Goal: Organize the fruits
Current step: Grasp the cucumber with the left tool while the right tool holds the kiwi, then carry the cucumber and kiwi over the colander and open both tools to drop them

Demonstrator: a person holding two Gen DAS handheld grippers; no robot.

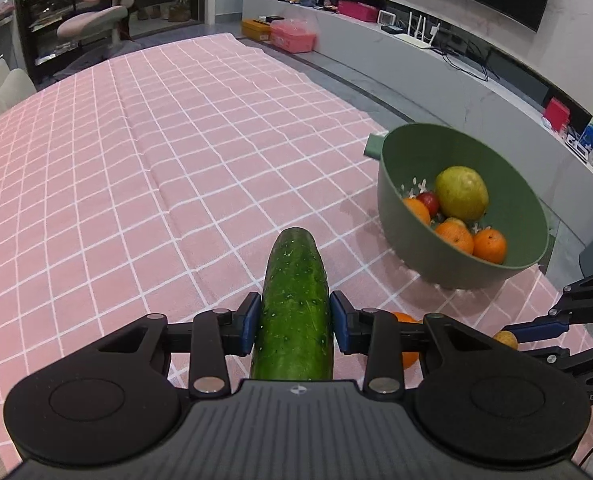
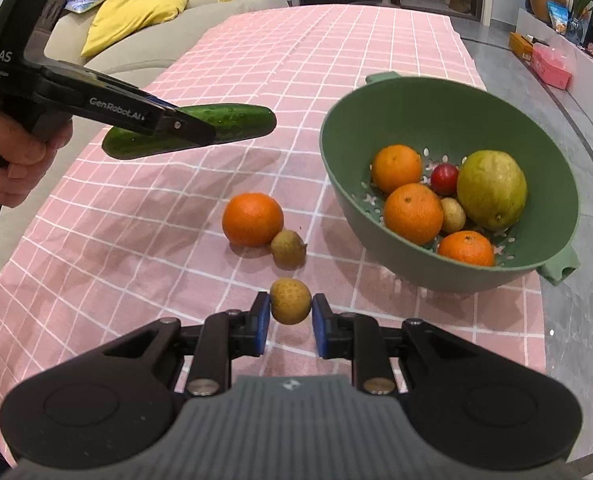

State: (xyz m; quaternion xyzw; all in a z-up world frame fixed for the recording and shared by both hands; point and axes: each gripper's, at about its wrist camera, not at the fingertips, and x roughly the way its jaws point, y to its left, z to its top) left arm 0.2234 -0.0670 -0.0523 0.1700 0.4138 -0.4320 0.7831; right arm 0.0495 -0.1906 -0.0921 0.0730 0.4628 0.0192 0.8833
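Observation:
My left gripper [image 1: 295, 322] is shut on a green cucumber [image 1: 294, 308] and holds it above the pink checked tablecloth [image 1: 136, 180]; the cucumber also shows in the right wrist view [image 2: 232, 120]. My right gripper [image 2: 291, 322] is shut on a small brown round fruit [image 2: 291, 301], held just above the cloth. A green colander bowl [image 2: 424, 108] to the right holds three oranges, a red fruit, a small brown fruit and a large yellow-green fruit [image 2: 491, 189]. An orange [image 2: 252, 219] and another small brown fruit [image 2: 288, 249] lie on the cloth left of the bowl.
The table's right edge runs just past the bowl [image 1: 400, 204], with grey floor beyond. A sofa with a yellow cushion [image 2: 132, 16] stands along the table's left side. A TV bench with boxes [image 1: 296, 36] lines the far wall.

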